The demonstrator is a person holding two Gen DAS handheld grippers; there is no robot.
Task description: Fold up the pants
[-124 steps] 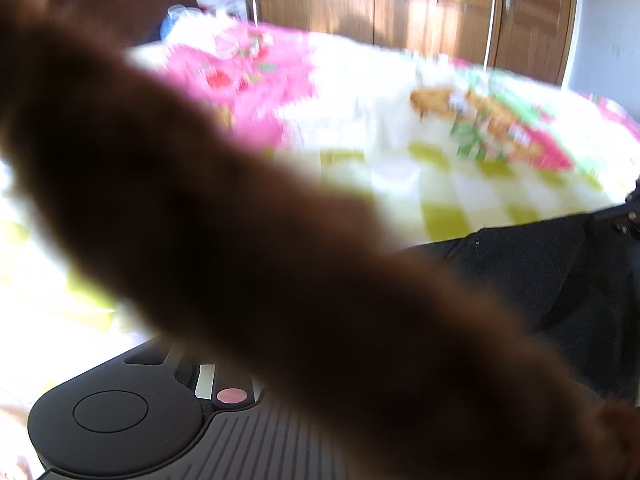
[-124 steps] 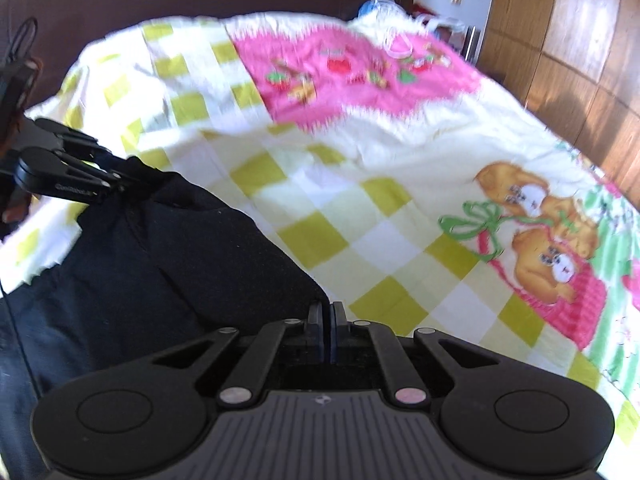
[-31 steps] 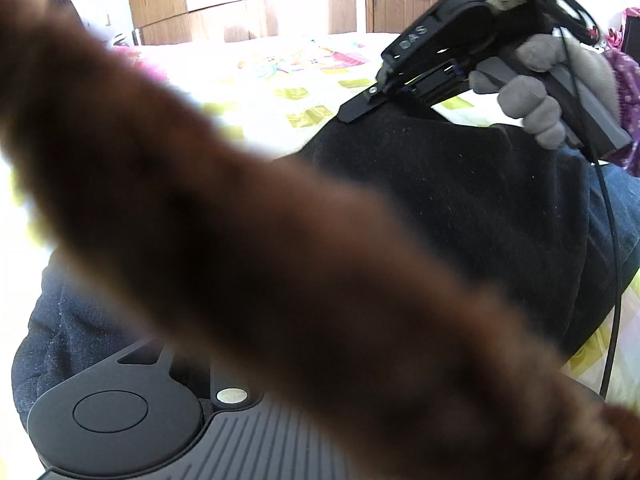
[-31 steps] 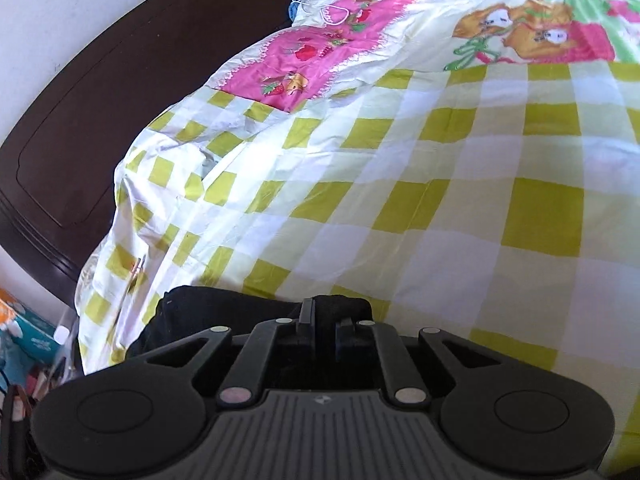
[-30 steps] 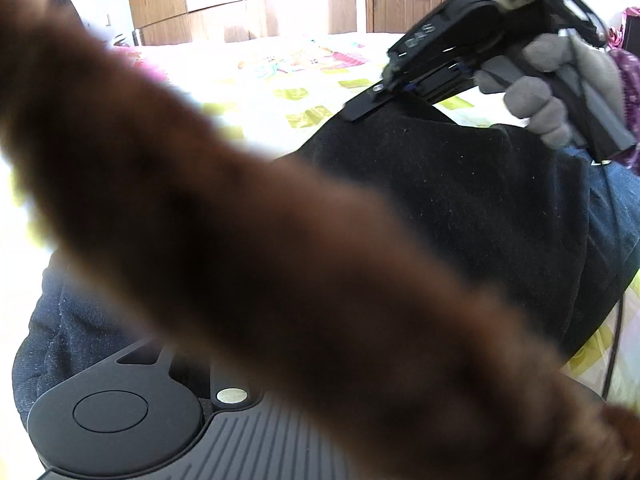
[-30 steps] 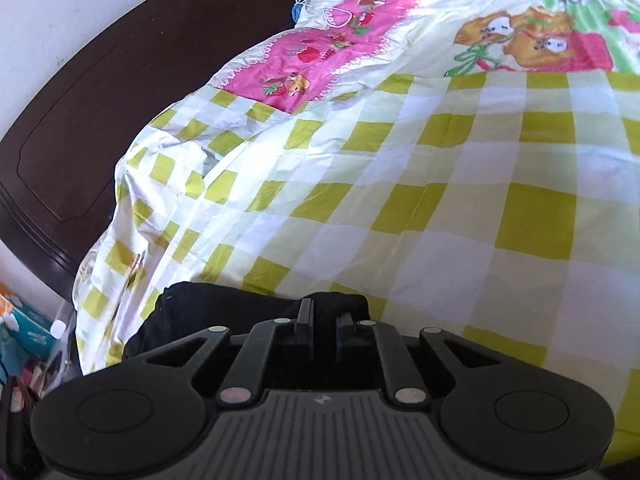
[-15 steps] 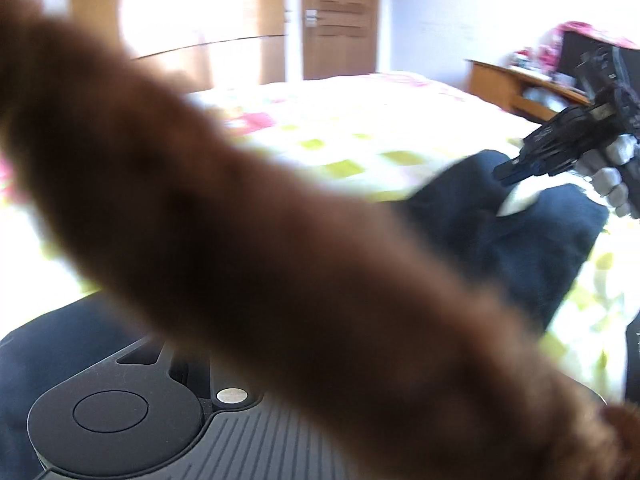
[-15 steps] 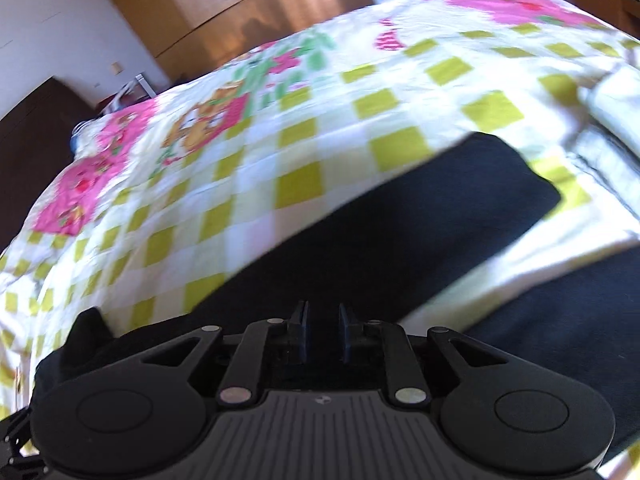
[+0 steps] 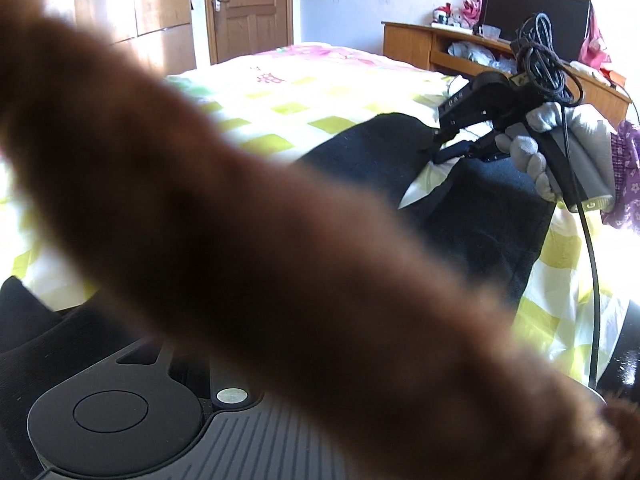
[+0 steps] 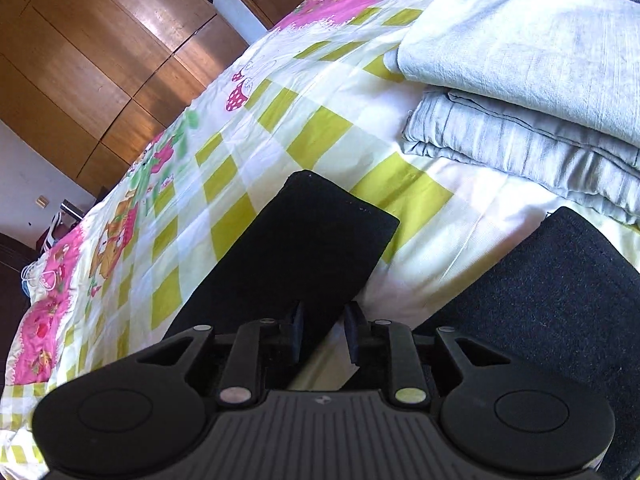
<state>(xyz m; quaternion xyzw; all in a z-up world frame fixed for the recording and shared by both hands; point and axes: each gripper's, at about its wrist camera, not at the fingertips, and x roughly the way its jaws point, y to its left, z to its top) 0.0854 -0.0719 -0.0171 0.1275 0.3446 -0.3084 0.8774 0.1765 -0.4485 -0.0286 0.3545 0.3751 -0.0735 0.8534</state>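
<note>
The black pants (image 10: 304, 240) lie spread on the checked bedsheet (image 10: 320, 128), with a second leg (image 10: 560, 280) at the right and a strip of sheet between them. My right gripper (image 10: 322, 336) hovers low over the inner edge of the left leg. Its jaws are opening and the pads press on nothing. The left wrist view shows the right gripper (image 9: 436, 146) in a grey-gloved hand (image 9: 528, 152) above the pants (image 9: 480, 208). A blurred brown furry thing (image 9: 280, 240) hides my left gripper's fingers; only its black housing (image 9: 120, 412) shows.
Folded pale grey and white linens (image 10: 520, 80) are stacked on the bed to the right of the pants. A wooden wardrobe (image 10: 100, 60) stands beyond the bed. A wooden desk (image 9: 440, 44) with clutter lies past the bed's far side.
My right gripper, shut on black fabric a second ago, has let go, swung across the bed to the pant legs and its jaws now stand apart. The left view swung toward the door and desk.
</note>
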